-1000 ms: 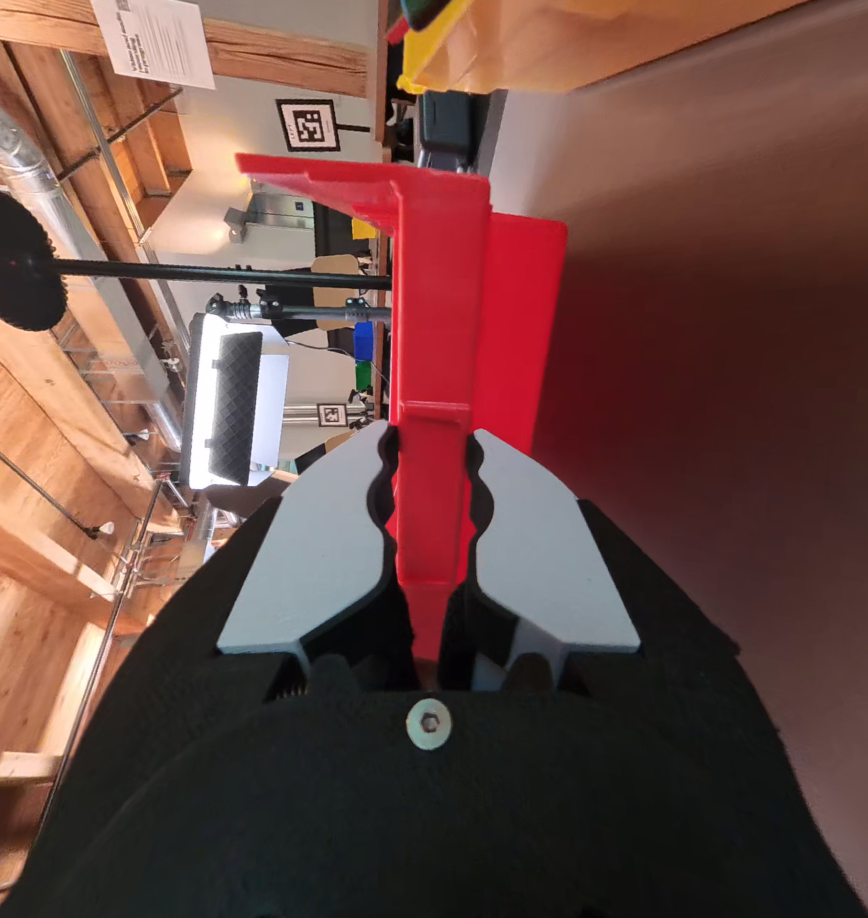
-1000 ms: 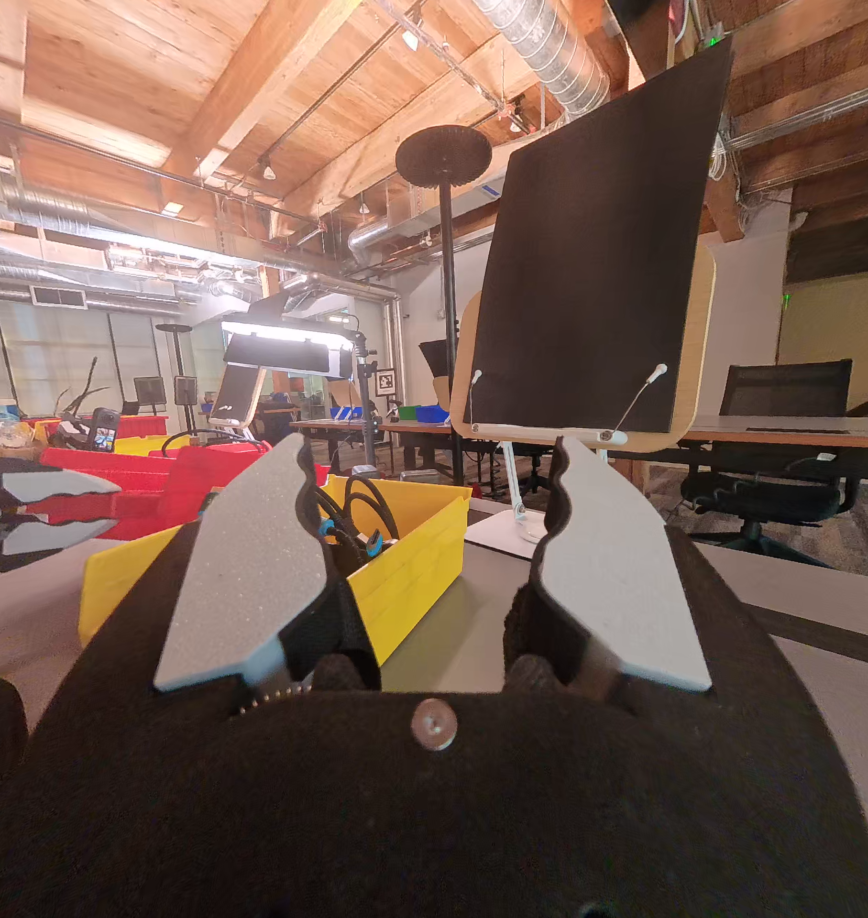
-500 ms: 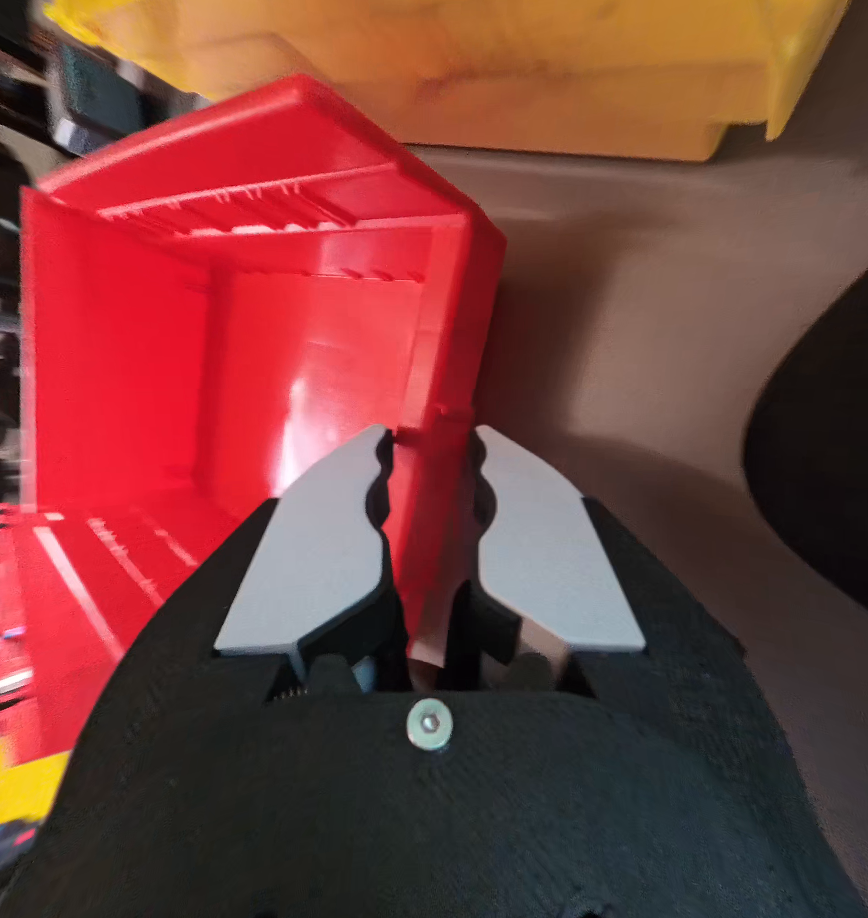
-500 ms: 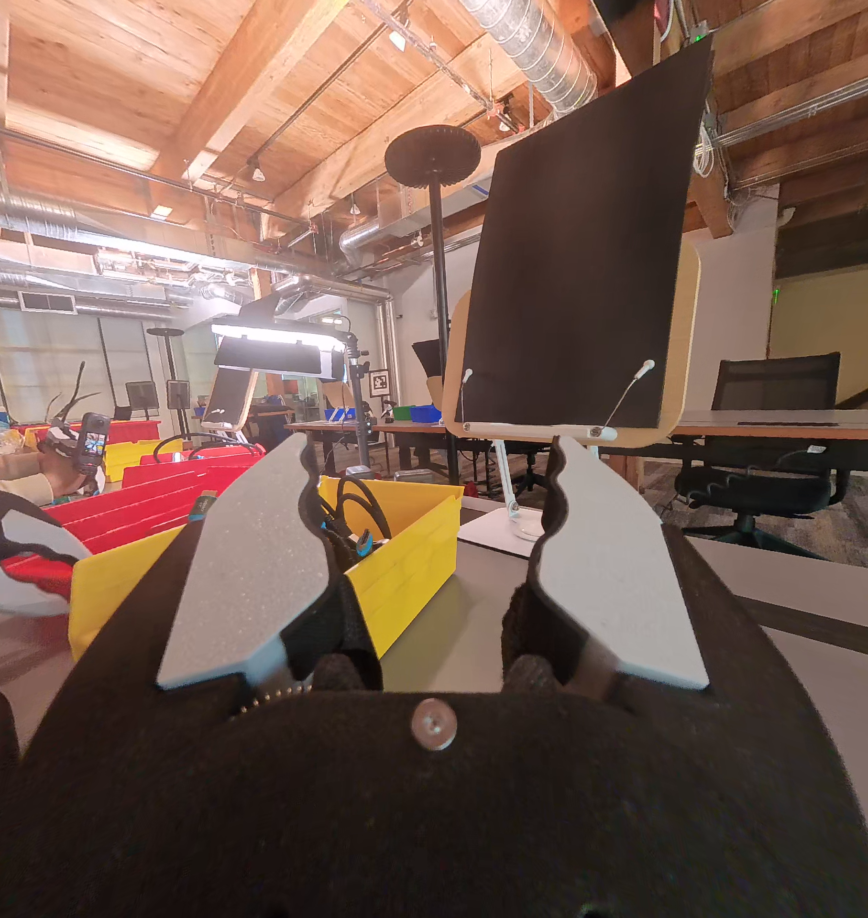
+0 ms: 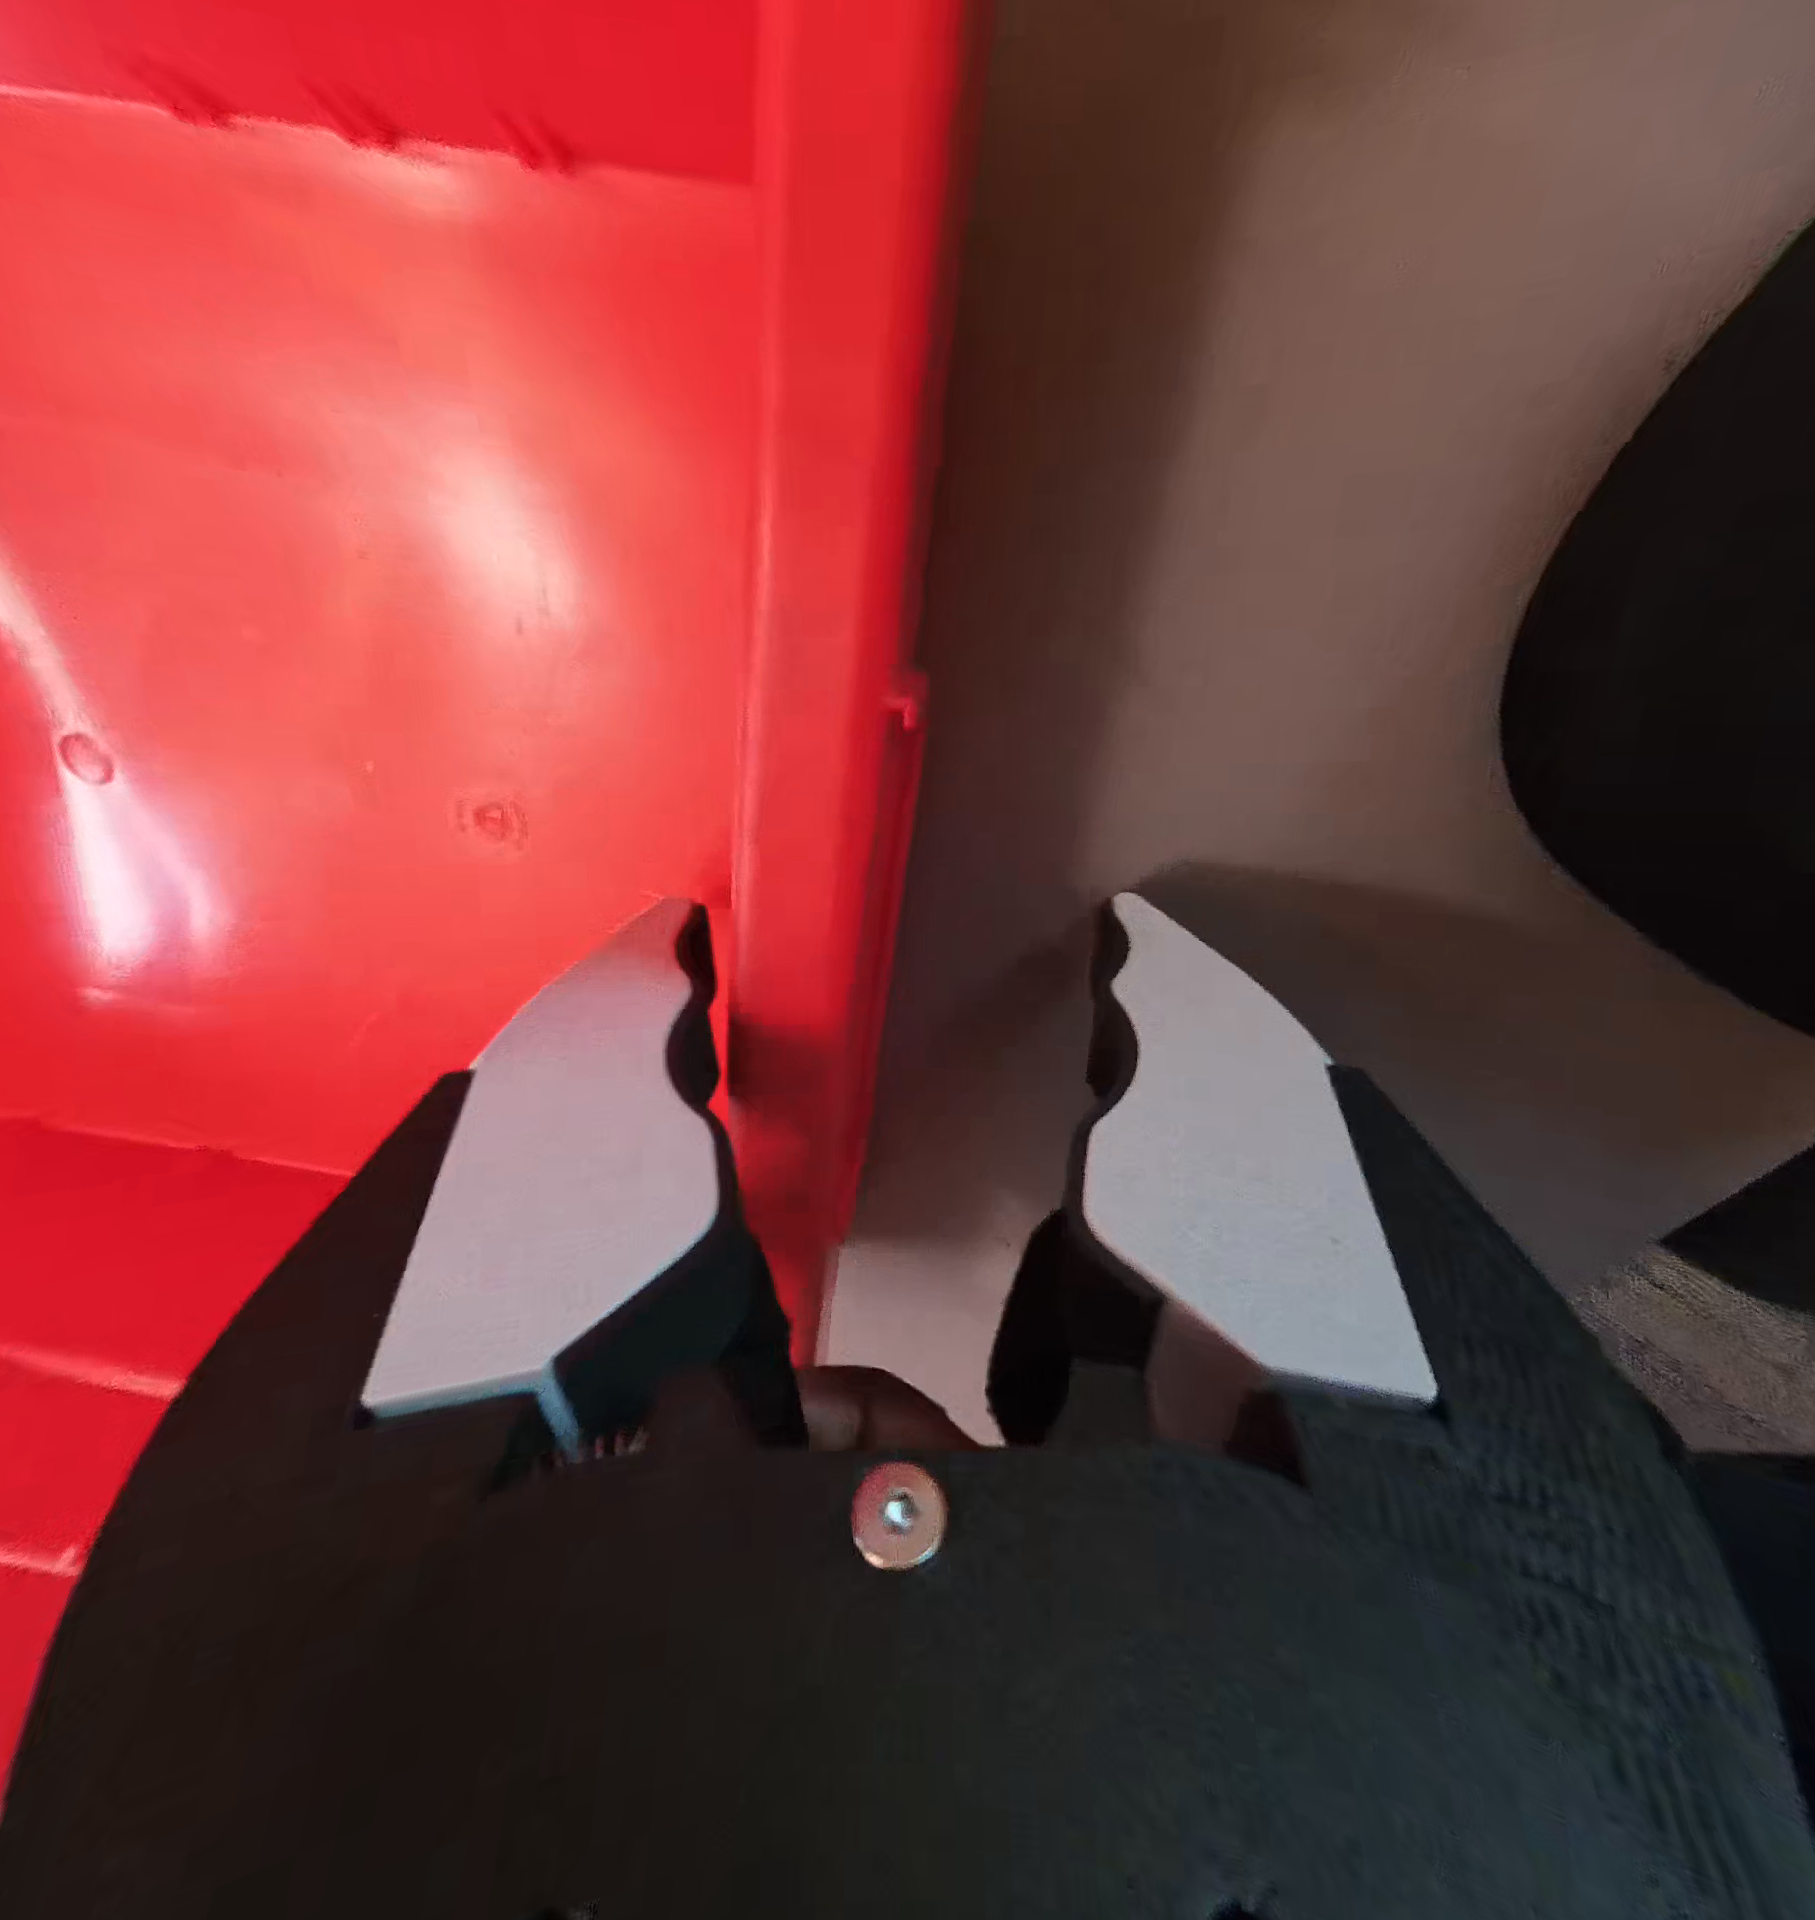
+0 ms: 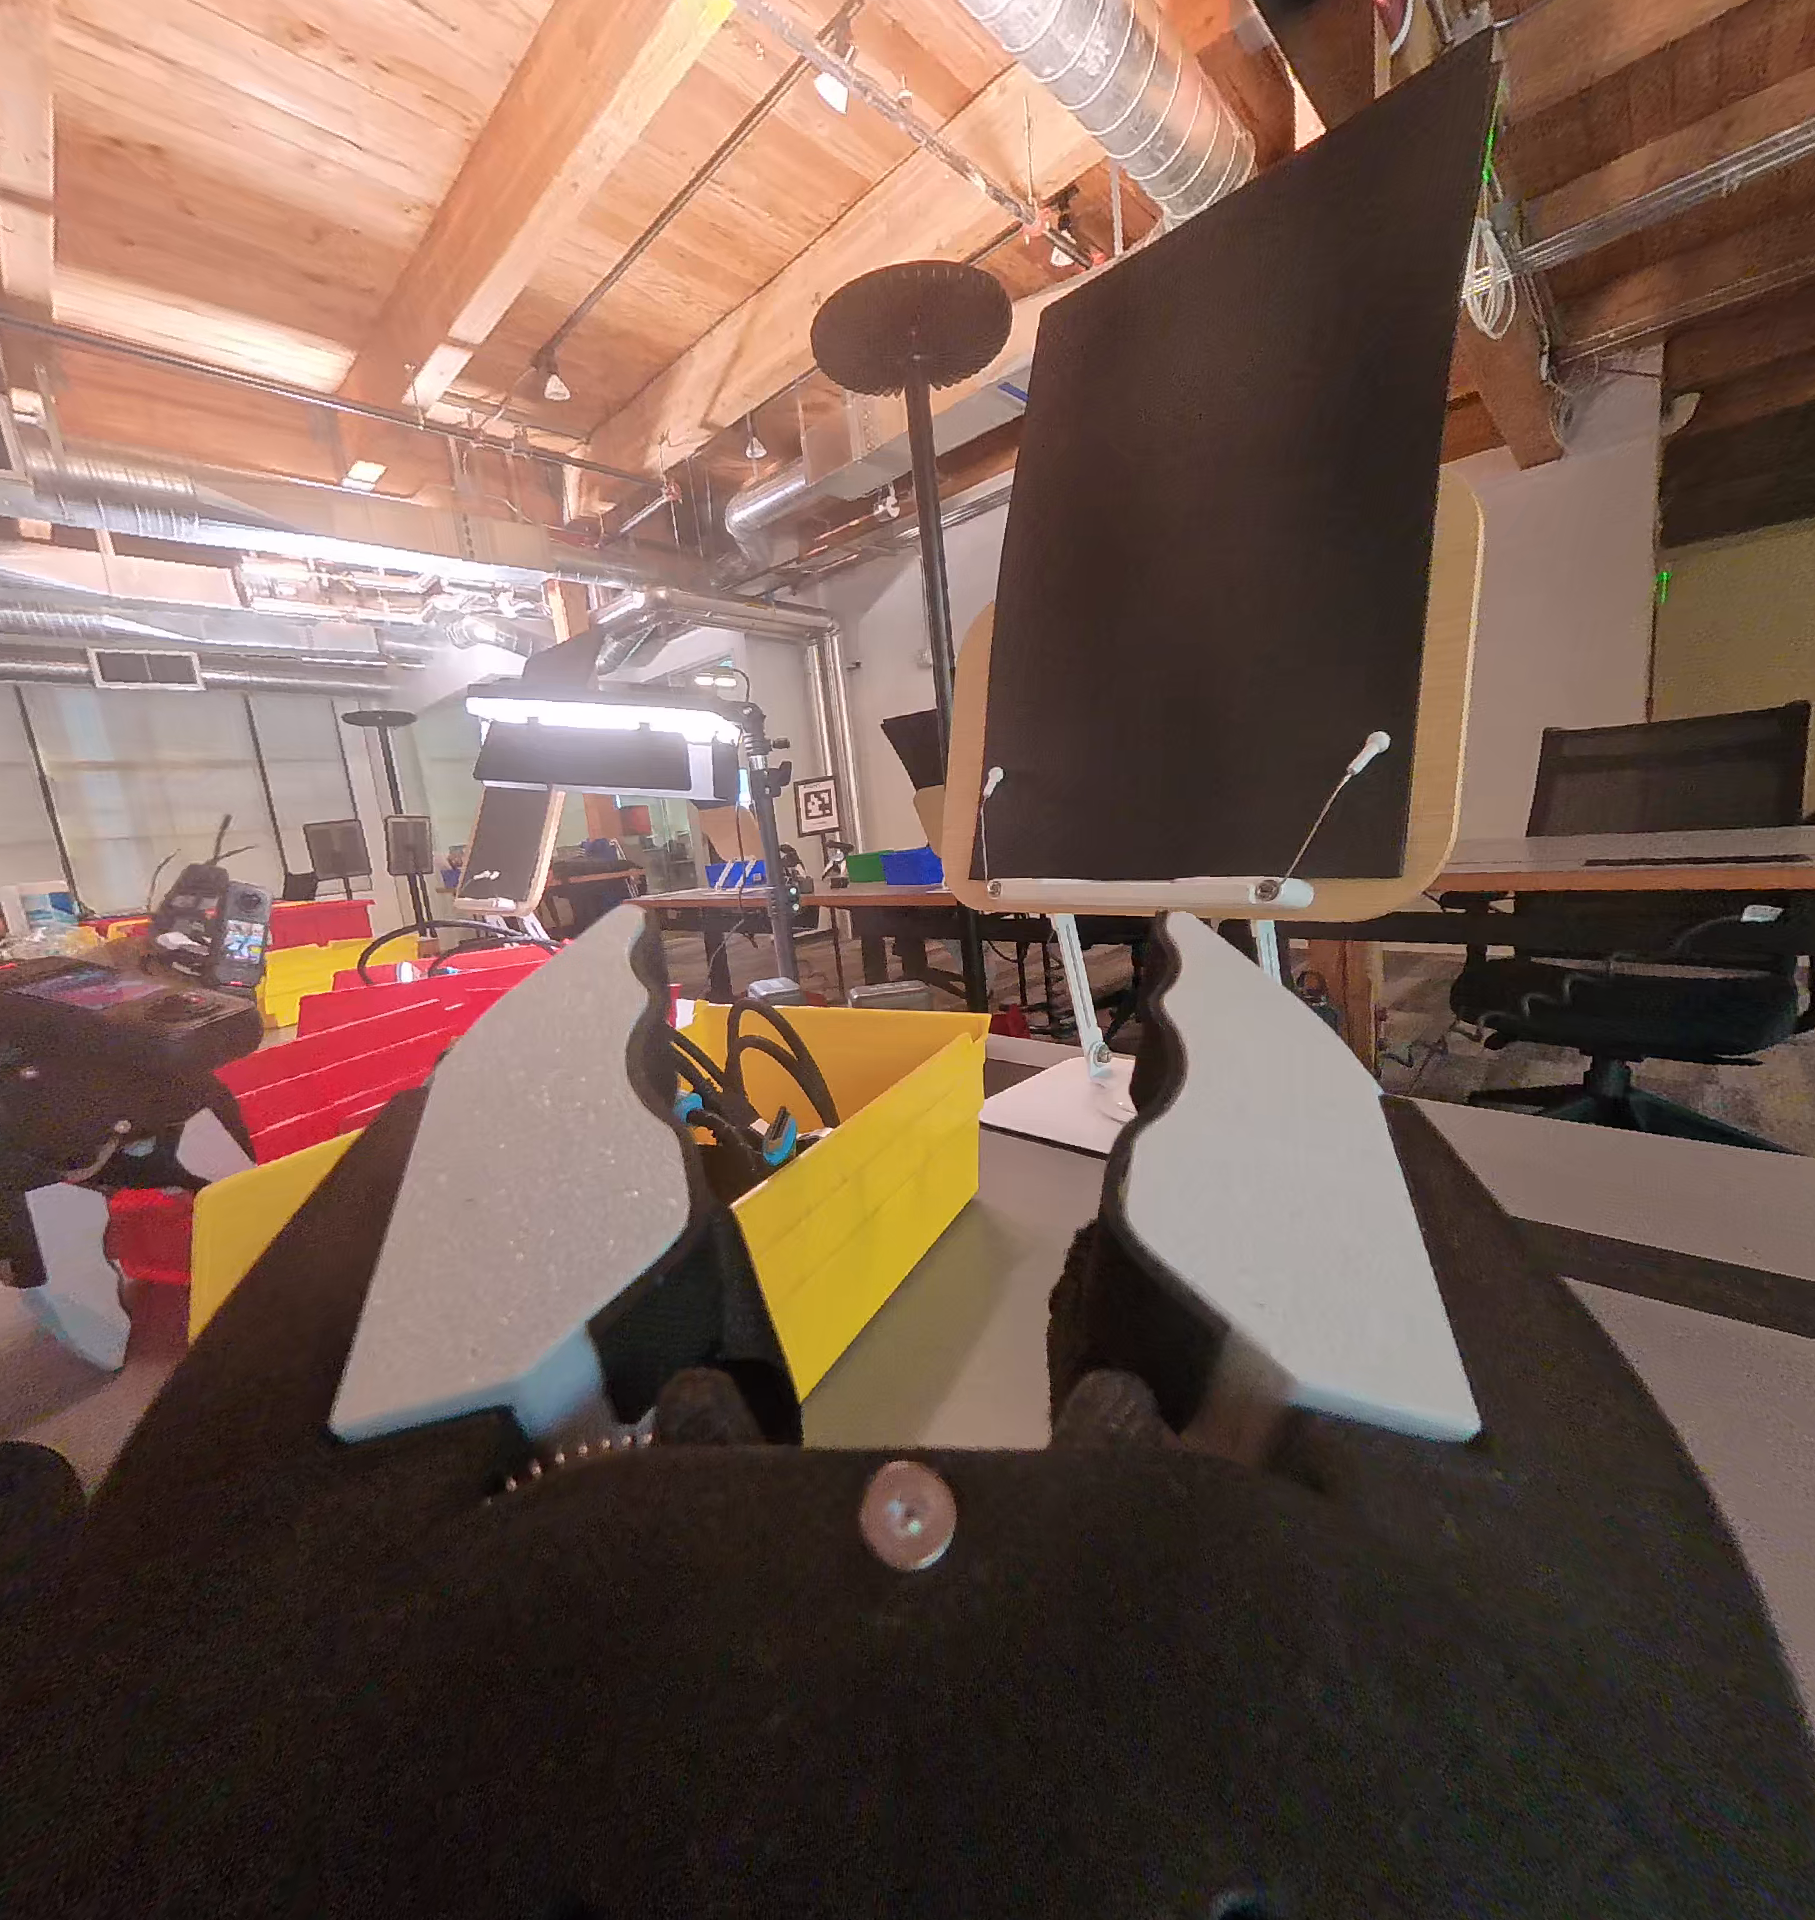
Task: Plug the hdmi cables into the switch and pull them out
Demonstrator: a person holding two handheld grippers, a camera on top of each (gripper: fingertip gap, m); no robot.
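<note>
My left gripper [image 5: 903,909] is open and straddles the right side wall of a red bin [image 5: 363,520]. Its left finger is inside the bin and its right finger is over the grey table [image 5: 1246,520]. My right gripper [image 6: 903,920] is open and empty, held level above the table. Black HDMI cables with blue-tipped plugs [image 6: 747,1081] lie coiled in a yellow bin [image 6: 861,1164] just ahead of it. The left gripper's black body [image 6: 103,1049] shows at the far left of the right wrist view. No switch is in view.
More red bins [image 6: 363,1049] stand behind and left of the yellow bin. A black board on a white stand [image 6: 1215,520] stands at the back right of the table. A dark shape [image 5: 1713,623] fills the right edge of the left wrist view.
My left gripper was shut on the red bin's wall and swung it down. It has now opened and let the wall go. The right gripper stayed open and barely moved.
</note>
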